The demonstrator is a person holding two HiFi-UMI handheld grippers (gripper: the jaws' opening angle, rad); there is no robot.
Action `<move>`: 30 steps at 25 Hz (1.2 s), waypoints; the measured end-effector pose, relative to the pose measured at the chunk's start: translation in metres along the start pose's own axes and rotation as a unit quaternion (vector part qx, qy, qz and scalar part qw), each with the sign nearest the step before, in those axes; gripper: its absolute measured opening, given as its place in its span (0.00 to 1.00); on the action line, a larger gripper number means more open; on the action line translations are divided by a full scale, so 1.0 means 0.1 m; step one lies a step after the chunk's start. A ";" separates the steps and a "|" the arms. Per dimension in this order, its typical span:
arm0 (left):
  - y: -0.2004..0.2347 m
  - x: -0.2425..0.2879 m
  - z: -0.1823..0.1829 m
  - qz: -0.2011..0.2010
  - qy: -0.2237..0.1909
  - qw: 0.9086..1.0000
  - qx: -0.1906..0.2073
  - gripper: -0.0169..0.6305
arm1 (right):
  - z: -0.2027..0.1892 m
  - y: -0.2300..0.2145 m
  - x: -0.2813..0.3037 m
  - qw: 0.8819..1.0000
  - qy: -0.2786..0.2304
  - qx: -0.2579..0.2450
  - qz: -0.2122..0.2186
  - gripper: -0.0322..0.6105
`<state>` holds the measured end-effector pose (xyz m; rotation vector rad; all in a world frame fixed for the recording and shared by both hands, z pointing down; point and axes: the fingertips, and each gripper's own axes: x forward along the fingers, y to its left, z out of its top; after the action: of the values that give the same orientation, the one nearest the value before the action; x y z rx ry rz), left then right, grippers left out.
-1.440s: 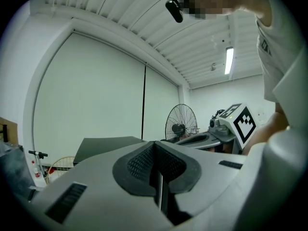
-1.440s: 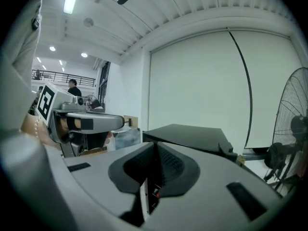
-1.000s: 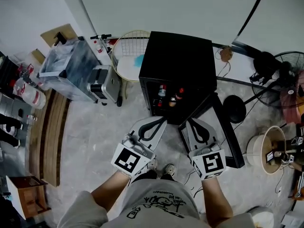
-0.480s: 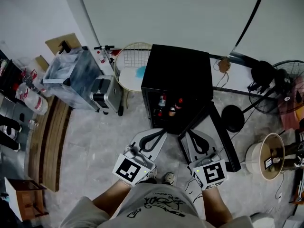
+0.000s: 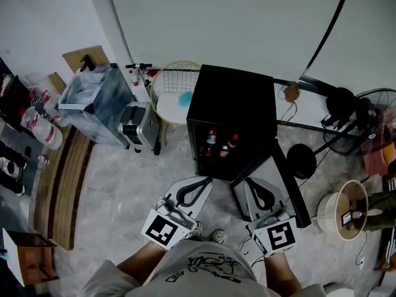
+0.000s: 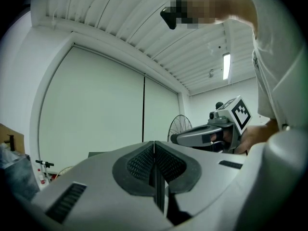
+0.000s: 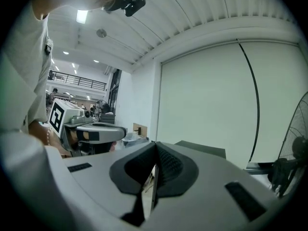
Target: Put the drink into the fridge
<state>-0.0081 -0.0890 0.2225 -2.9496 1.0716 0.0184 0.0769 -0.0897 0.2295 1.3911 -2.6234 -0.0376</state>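
Though shut, right gripper (image 5: 253, 183) back from fridge (image 5: 232, 98).

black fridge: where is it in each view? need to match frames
Head view: fridge centre, door open.
Left gripper view: dark top edge, lower left.
Right gripper view: top slab, right of centre.
Shared landmark: standing fan, right of the fridge in all three.

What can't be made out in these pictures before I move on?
- Bottles in the fridge: head view, too small to identify or count.
- Fridge's deeper inside: head view, hidden under its own top.
- Fridge's inside: both gripper views, aimed too high.
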 end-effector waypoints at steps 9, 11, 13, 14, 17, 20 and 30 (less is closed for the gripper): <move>-0.03 -0.12 0.14 -0.001 -0.001 1.000 0.004 0.06 | 0.10 0.10 -0.08 1.000 0.005 -0.007 0.004 0.06; -0.04 -0.13 0.17 -0.001 -0.001 1.000 0.005 0.06 | 0.13 0.11 -0.11 1.000 0.003 -0.005 0.004 0.06; -0.05 -0.15 0.17 -0.001 0.000 1.000 0.004 0.06 | 0.15 0.12 -0.13 1.000 0.001 -0.004 0.004 0.06; -0.06 -0.16 0.17 -0.001 0.001 1.000 0.004 0.06 | 0.15 0.13 -0.14 1.000 0.000 -0.004 0.003 0.06; -0.06 -0.17 0.16 -0.001 0.004 1.000 0.003 0.06 | 0.17 0.14 -0.16 1.000 -0.001 -0.002 0.002 0.06; -0.05 -0.17 0.16 0.000 0.007 1.000 0.003 0.06 | 0.20 0.13 -0.17 1.000 -0.004 0.001 -0.001 0.06; -0.05 -0.15 0.21 0.000 0.003 1.000 0.005 0.06 | 0.23 0.12 -0.18 1.000 -0.008 -0.001 -0.007 0.06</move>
<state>-0.0168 -0.0750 0.2013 -2.9428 1.0704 0.0059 0.0726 -0.0694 0.2052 1.4153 -2.6258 -0.0530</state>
